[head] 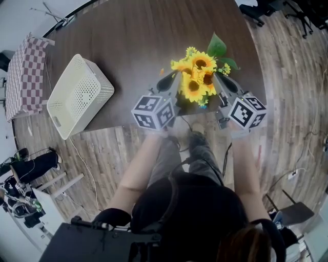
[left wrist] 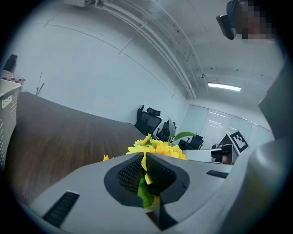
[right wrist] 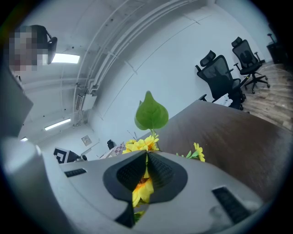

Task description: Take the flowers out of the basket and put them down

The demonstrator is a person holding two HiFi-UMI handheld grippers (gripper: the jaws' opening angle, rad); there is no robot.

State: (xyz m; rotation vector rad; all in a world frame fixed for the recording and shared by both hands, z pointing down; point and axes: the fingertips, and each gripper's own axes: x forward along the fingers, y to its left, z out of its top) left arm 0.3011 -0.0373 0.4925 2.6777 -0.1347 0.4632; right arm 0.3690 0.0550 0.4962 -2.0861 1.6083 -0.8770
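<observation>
I hold my left gripper point(head: 176, 78) and right gripper point(head: 219, 77) angled inward, forearms stretched forward, both tipped slightly down. Each is nearly closed, pinching the bunch of yellow artificial sunflowers point(head: 197, 77). The bunch is between them, well right of the white perforated plastic basket point(head: 77, 97).

We found the table point(head: 133, 41) bare between the basket point(head: 77, 94), at its left edge, and the flowers point(head: 197, 77), and bare again beyond them to the far rim. The flowers filled the gap between our left gripper point(head: 173, 78) and right gripper point(head: 219, 77), leaving no way through. Chairs point(head: 256, 10) past the far rim and a cloth point(head: 25, 77) at far left stood well apart.
</observation>
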